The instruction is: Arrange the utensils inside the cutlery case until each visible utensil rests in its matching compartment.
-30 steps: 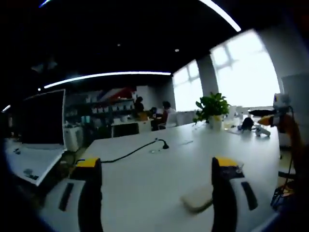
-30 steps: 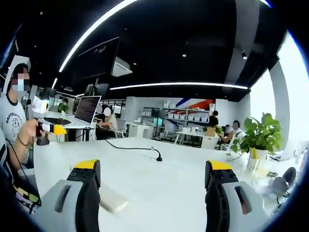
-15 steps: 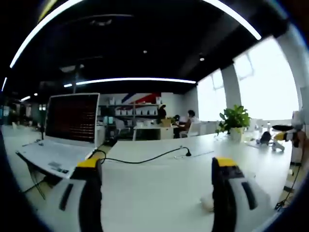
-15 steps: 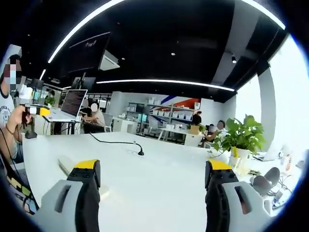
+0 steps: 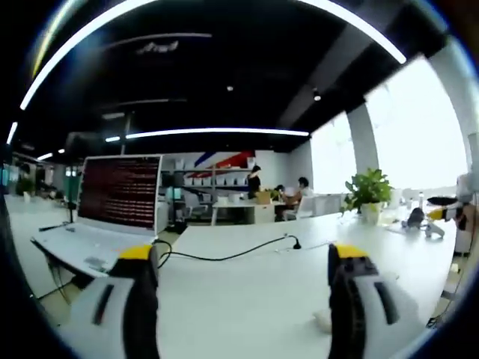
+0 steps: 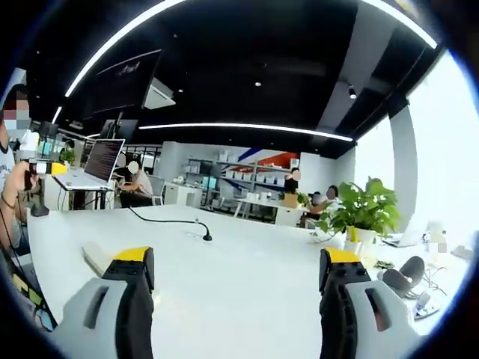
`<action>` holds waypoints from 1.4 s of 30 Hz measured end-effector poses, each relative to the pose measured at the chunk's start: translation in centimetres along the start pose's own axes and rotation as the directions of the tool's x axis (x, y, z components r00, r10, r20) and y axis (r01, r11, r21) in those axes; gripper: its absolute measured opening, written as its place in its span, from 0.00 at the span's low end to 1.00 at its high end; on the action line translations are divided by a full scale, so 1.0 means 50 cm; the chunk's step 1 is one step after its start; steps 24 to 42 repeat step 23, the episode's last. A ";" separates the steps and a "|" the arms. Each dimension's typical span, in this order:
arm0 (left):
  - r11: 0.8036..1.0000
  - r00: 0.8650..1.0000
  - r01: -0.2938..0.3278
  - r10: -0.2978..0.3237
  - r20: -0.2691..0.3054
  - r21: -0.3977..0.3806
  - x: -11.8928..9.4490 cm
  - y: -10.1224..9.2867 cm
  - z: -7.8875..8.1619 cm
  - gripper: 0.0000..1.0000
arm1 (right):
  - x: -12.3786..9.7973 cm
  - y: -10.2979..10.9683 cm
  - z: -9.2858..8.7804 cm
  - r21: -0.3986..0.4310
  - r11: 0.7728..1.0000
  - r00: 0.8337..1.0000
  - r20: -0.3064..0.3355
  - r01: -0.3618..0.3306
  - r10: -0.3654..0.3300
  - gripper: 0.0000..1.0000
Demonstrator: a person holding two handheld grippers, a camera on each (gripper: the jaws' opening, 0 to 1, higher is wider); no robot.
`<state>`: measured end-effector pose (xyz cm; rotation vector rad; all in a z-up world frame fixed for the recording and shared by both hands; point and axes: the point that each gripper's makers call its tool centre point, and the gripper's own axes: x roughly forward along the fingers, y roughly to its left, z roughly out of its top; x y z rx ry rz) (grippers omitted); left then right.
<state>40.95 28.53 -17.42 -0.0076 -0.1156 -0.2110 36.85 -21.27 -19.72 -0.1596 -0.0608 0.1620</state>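
Inspecting both views, we found the left gripper and right gripper held level above the white table, jaws spread wide, gripping nothing. We saw a pale flat object, possibly the cutlery case, lying near the right gripper's left jaw; we could not identify it. A laptop sat far left, a potted plant far right.

Open white table ahead, black cable across it, laptop left, plant right
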 end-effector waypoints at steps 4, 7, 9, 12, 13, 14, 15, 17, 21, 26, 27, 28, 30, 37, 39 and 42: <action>1.000 1.000 -0.005 0.005 -0.004 -0.010 0.000 0.003 -0.002 0.99 | -0.009 -0.015 0.005 -0.001 1.000 1.000 0.007 0.018 -0.018 0.95; 1.000 1.000 0.003 -0.003 -0.002 -0.015 -0.001 0.001 -0.001 0.99 | -0.010 -0.026 0.007 -0.021 0.999 0.999 0.009 0.036 -0.036 0.97; 1.000 1.000 0.007 -0.007 -0.004 -0.013 0.000 -0.001 -0.002 0.99 | -0.012 -0.031 0.004 -0.046 0.998 0.999 -0.001 0.049 -0.049 0.99; 1.000 1.000 0.014 -0.014 -0.012 -0.010 0.000 -0.003 -0.005 0.98 | -0.013 -0.033 0.002 -0.058 0.997 0.998 -0.009 0.054 -0.055 0.99; 1.000 1.000 0.025 -0.025 -0.017 -0.005 0.000 -0.005 -0.007 0.98 | -0.014 -0.031 0.004 -0.049 0.998 0.999 -0.003 0.048 -0.048 0.99; 1.000 0.999 0.030 -0.030 -0.021 -0.004 0.000 -0.007 -0.009 0.97 | -0.015 -0.029 0.006 -0.033 0.999 0.999 0.002 0.035 -0.035 0.99; 0.999 0.999 0.036 -0.036 -0.027 -0.001 0.001 -0.008 -0.011 0.97 | -0.015 -0.028 0.006 -0.029 0.999 1.000 0.004 0.031 -0.031 0.99; 0.999 0.998 0.043 -0.043 -0.038 0.009 0.002 -0.011 -0.015 0.97 | -0.016 -0.026 0.007 -0.021 1.000 1.000 0.006 0.020 -0.020 0.99; 0.998 0.997 0.056 -0.055 -0.049 0.022 0.005 -0.018 -0.020 0.97 | -0.018 -0.033 0.005 -0.031 0.999 0.999 -0.001 0.033 -0.033 0.99; 0.998 0.997 0.064 -0.063 -0.046 0.018 0.006 -0.023 -0.019 0.97 | -0.018 -0.041 -0.001 -0.029 0.999 0.999 -0.012 0.037 -0.037 0.99; 0.998 0.997 0.064 -0.063 -0.046 0.018 0.006 -0.023 -0.019 0.97 | -0.018 -0.041 -0.001 -0.029 0.999 0.999 -0.012 0.037 -0.037 0.99; 0.998 0.997 0.064 -0.063 -0.046 0.018 0.006 -0.023 -0.019 0.97 | -0.018 -0.041 -0.001 -0.029 0.999 0.999 -0.012 0.037 -0.037 0.99; 0.998 0.997 0.064 -0.063 -0.046 0.018 0.006 -0.023 -0.019 0.97 | -0.018 -0.041 -0.001 -0.029 0.999 0.999 -0.012 0.037 -0.037 0.99; 0.998 0.997 0.064 -0.063 -0.046 0.018 0.006 -0.023 -0.019 0.97 | -0.018 -0.041 -0.001 -0.029 0.999 0.999 -0.012 0.037 -0.037 0.99; 0.998 0.997 0.064 -0.063 -0.046 0.018 0.006 -0.023 -0.019 0.97 | -0.018 -0.041 -0.001 -0.029 0.999 0.999 -0.012 0.037 -0.037 0.99; 0.998 0.997 0.064 -0.063 -0.046 0.018 0.006 -0.023 -0.019 0.97 | -0.018 -0.041 -0.001 -0.029 0.999 0.999 -0.012 0.037 -0.037 0.99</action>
